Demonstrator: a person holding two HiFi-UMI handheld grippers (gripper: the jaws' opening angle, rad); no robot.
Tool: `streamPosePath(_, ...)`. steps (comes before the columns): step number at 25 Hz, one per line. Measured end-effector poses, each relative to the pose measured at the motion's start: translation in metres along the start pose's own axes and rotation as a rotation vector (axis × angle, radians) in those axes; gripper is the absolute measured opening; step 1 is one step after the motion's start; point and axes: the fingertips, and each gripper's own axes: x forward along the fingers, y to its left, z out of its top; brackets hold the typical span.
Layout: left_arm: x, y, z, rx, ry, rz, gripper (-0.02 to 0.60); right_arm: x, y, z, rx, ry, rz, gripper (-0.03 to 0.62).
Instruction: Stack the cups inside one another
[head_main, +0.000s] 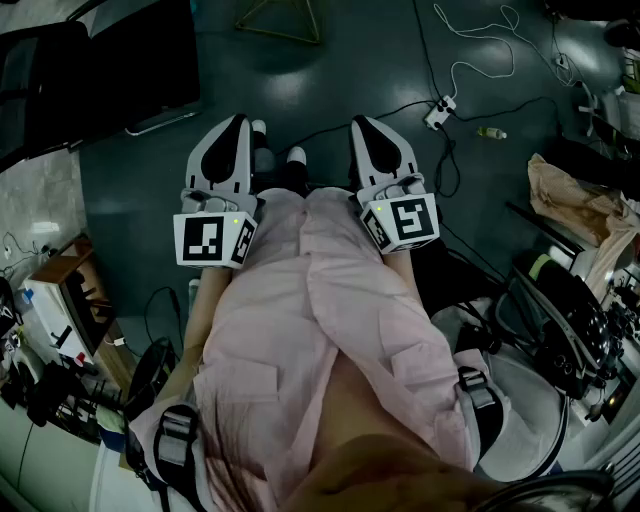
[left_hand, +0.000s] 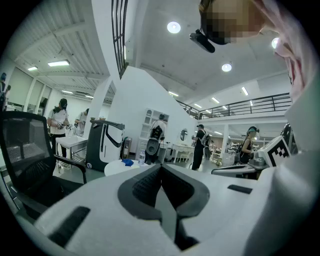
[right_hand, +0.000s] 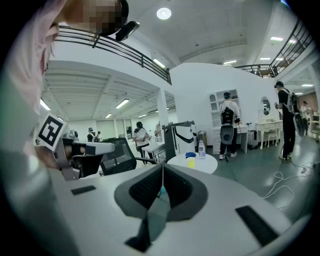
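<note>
Left gripper (left_hand: 161, 169): jaws clenched, pads meeting, nothing between. Right gripper (right_hand: 162, 169): jaws clenched too, empty. Both side by side at waist of person in pink garment (head_main: 300, 330), pointing toward 12 o'clock over dark floor (head_main: 150, 200). Yellow cup (right_hand: 191, 162) on round white table (right_hand: 207, 163), well apart, at 1 o'clock from right jaw tips. Blue item (right_hand: 190, 155) and water bottle (right_hand: 201, 149) just beside cup. From left jaw tips, same table at 11 o'clock.

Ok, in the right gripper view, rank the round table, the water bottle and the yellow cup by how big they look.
1. round table
2. water bottle
3. yellow cup
Both stand on the table, so nearness hardly skews this.
</note>
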Motion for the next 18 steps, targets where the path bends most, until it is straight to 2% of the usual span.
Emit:
streamPosePath(13,0.002,0.008,-0.008,-0.018,0.015,-0.014,0.017,0.005,0.006,-0.008,-0.004,0.029,-0.010,0.031)
streamPosePath(18,0.008,0.020,-0.006,-0.015,0.009,-0.058,0.016,0.021,0.016,-0.007,-0.018,0.039,-0.025,0.031)
